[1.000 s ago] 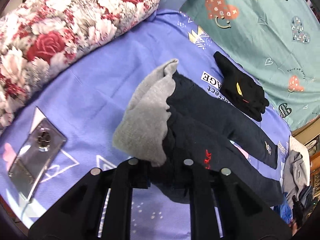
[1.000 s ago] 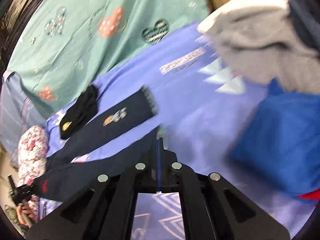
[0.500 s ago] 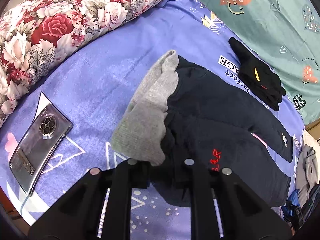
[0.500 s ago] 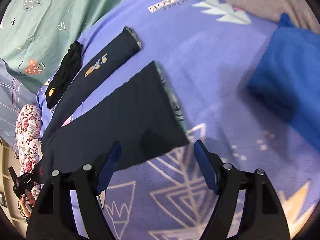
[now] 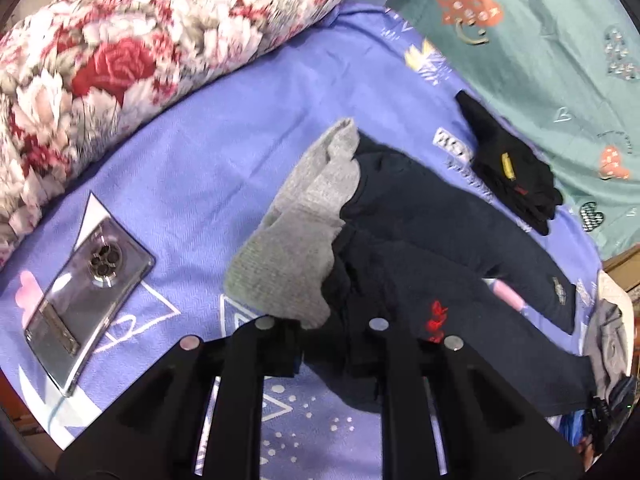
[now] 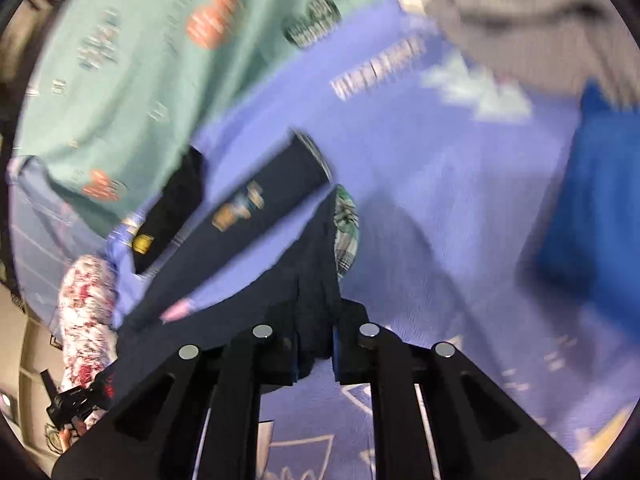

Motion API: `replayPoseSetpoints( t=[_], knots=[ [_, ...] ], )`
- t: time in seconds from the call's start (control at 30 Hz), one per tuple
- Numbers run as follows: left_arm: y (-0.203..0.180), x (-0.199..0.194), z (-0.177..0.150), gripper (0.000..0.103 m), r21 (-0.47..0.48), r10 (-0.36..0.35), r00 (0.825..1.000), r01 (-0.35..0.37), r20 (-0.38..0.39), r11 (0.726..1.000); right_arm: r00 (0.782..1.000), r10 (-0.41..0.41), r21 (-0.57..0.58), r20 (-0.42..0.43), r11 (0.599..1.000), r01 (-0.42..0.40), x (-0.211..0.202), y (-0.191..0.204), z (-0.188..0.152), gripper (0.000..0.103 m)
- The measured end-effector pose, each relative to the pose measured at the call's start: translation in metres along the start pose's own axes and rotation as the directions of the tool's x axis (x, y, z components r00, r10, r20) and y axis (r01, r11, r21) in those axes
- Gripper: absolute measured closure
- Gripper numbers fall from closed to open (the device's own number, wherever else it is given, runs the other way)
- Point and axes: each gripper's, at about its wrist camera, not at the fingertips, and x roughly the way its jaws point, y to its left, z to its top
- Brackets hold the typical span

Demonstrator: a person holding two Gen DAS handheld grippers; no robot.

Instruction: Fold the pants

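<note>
Dark navy pants (image 5: pixel 432 248) with a grey waistband (image 5: pixel 304 232) lie spread on the purple bedsheet (image 5: pixel 208 148), legs running to the right. My left gripper (image 5: pixel 326 354) is shut on the pants at the waist, cloth bunched between its fingers. In the right wrist view my right gripper (image 6: pixel 314 354) is shut on the hem of the near pant leg (image 6: pixel 316 256) and lifts it off the sheet. The far leg (image 6: pixel 256 200) lies flat beyond it. The view is blurred.
A floral pillow (image 5: pixel 120 40) lies at the back left. A phone (image 5: pixel 84 304) lies on the sheet at the left. Black gloves (image 5: pixel 508 168) lie beside the pants by a teal blanket (image 5: pixel 540 40). A blue cloth (image 6: pixel 592 208) and grey clothing (image 6: pixel 520 12) lie near the leg ends.
My right gripper, open over the near leg hem half a second ago, has shut on it and raised it. My left gripper keeps its hold on the waist and has shifted slightly.
</note>
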Motion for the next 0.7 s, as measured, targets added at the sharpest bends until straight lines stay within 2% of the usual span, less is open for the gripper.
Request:
replayPoseSetpoints(
  t=[0.1, 0.2, 0.3, 0.33, 0.37, 0.4, 0.43, 0.47, 0.5, 0.57, 0.6, 0.63, 0.7],
  knots=[
    [-0.009, -0.005, -0.005, 0.089, 0.07, 0.023, 1.0, -0.023, -0.005, 0.997, 1.0, -0.014, -0.019, 0.01, 1.0, 0.015, -0.033, -0.003, 0.005, 0.092],
    [-0.009, 0.003, -0.02, 0.088, 0.129, 0.071, 0.997, -0.066, -0.035, 0.989, 0.995, -0.069, -0.037, -0.065, 0.997, 0.067, -0.03, -0.014, -0.009, 0.091],
    [0.001, 0.024, -0.036, 0.085, 0.15, 0.117, 0.989, -0.102, -0.093, 0.983, 0.974, -0.128, -0.023, -0.187, 0.992, 0.125, -0.006, -0.037, -0.034, 0.087],
    [0.005, 0.03, -0.04, 0.08, 0.156, 0.147, 0.984, -0.129, -0.105, 0.979, 0.959, -0.166, -0.03, -0.228, 0.986, 0.163, 0.003, -0.042, -0.041, 0.086],
    [0.007, 0.035, -0.043, 0.068, 0.164, 0.171, 0.979, -0.152, -0.111, 0.975, 0.947, -0.196, -0.029, -0.253, 0.98, 0.195, 0.009, -0.048, -0.044, 0.083],
    [0.012, 0.04, -0.045, 0.06, 0.172, 0.219, 0.969, -0.198, -0.115, 0.965, 0.938, -0.22, -0.022, -0.267, 0.975, 0.222, 0.012, -0.053, -0.046, 0.074],
    [0.016, 0.042, -0.045, 0.043, 0.168, 0.254, 0.961, -0.233, -0.112, 0.958, 0.933, -0.245, -0.015, -0.262, 0.968, 0.25, 0.011, -0.056, -0.044, 0.069],
    [0.022, 0.039, -0.043, 0.034, 0.154, 0.273, 0.957, -0.256, -0.1, 0.954, 0.935, -0.265, -0.016, -0.235, 0.963, 0.269, 0.007, -0.055, -0.041, 0.058],
    [0.025, 0.036, -0.042, 0.034, 0.144, 0.259, 0.961, -0.244, -0.096, 0.959, 0.937, -0.287, -0.025, -0.2, 0.957, 0.288, 0.002, -0.052, -0.035, 0.048],
    [0.028, 0.024, -0.035, 0.034, 0.121, 0.217, 0.973, -0.206, -0.082, 0.971, 0.96, -0.268, -0.055, -0.085, 0.963, 0.264, -0.012, -0.037, -0.02, 0.047],
    [0.028, 0.015, -0.03, 0.033, 0.112, 0.235, 0.971, -0.229, -0.043, 0.967, 0.971, -0.239, -0.066, -0.033, 0.97, 0.236, -0.017, -0.03, -0.012, 0.044],
    [0.027, 0.007, -0.025, 0.03, 0.112, 0.274, 0.962, -0.273, 0.005, 0.956, 0.976, -0.218, -0.073, 0.0, 0.973, 0.217, -0.017, -0.023, -0.005, 0.043],
    [0.024, -0.011, -0.015, 0.022, 0.107, 0.328, 0.939, -0.338, 0.102, 0.935, 0.983, -0.181, -0.096, 0.008, 0.979, 0.181, -0.004, -0.011, 0.009, 0.039]
  ],
)
